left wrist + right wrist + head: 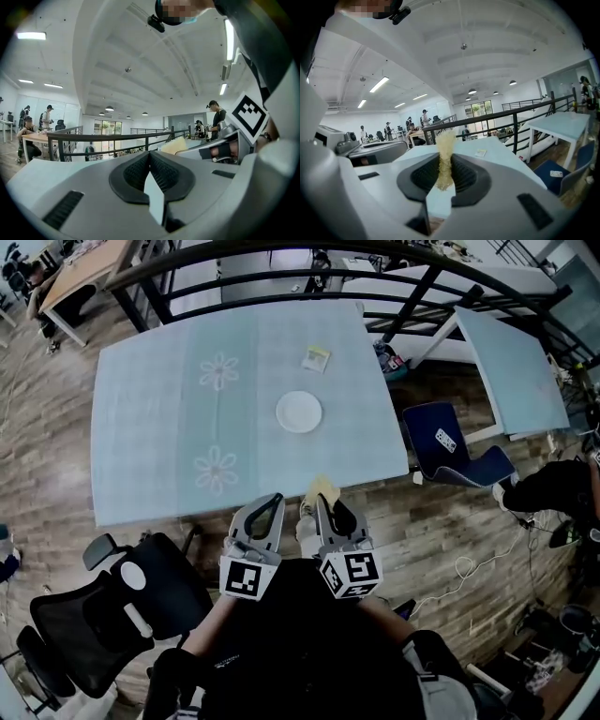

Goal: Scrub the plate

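A round white plate (299,412) lies on the table with the pale blue cloth (159,427), right of its middle. Both grippers hover close to my body, off the table's near edge and well short of the plate. My right gripper (325,501) is shut on a yellow sponge (322,488); in its own view the sponge (444,152) sticks up between the pads of the right gripper (444,164). My left gripper (271,501) sits beside it, and in the left gripper view the left gripper (150,161) is shut with nothing in it. The sponge (174,146) shows at the right there.
A small yellowish packet (316,358) lies on the cloth beyond the plate. A black office chair (103,610) stands at my left, a blue chair (457,454) right of the table. A second pale table (511,367) and a black railing (309,277) lie further off.
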Motion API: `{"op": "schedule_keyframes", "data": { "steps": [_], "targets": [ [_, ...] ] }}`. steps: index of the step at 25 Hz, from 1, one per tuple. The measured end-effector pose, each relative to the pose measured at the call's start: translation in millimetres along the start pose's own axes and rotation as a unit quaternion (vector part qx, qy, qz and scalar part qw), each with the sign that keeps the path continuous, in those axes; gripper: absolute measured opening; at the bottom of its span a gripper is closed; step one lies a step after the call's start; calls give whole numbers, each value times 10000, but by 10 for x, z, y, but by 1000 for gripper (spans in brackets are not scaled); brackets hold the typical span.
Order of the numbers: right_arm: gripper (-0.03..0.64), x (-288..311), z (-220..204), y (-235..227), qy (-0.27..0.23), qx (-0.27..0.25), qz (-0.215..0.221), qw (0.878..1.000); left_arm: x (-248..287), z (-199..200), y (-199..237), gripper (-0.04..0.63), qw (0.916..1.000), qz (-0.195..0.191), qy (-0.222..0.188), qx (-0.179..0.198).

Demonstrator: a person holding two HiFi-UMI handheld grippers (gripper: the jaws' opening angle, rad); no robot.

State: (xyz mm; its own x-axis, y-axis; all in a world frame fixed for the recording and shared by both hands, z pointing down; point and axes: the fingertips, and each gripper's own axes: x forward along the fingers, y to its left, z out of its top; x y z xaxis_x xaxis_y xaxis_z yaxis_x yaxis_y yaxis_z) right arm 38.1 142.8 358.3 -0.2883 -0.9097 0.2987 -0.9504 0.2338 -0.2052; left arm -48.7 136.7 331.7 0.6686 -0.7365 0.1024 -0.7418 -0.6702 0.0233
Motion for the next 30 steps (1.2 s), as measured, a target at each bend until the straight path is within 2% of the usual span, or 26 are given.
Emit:
{"op": "schedule_keyframes", "data": {
  "steps": [9,18,24,30],
  "targets": [
    [63,490,228,-424,205,-41,621,9978,609,75,99,12,9984,566,37,11],
    [63,727,378,-1057,335,123,776,9963,1208,133,-47,12,9961,882,-15,-40],
    [63,848,286,-1091,601,209,1058,9923,1341,40,-79,12,9951,981,138,-45],
    [63,916,196,-958,895,103,1327,9871,1305,4,63,12,9917,1236,266,-220]
  ]
}}
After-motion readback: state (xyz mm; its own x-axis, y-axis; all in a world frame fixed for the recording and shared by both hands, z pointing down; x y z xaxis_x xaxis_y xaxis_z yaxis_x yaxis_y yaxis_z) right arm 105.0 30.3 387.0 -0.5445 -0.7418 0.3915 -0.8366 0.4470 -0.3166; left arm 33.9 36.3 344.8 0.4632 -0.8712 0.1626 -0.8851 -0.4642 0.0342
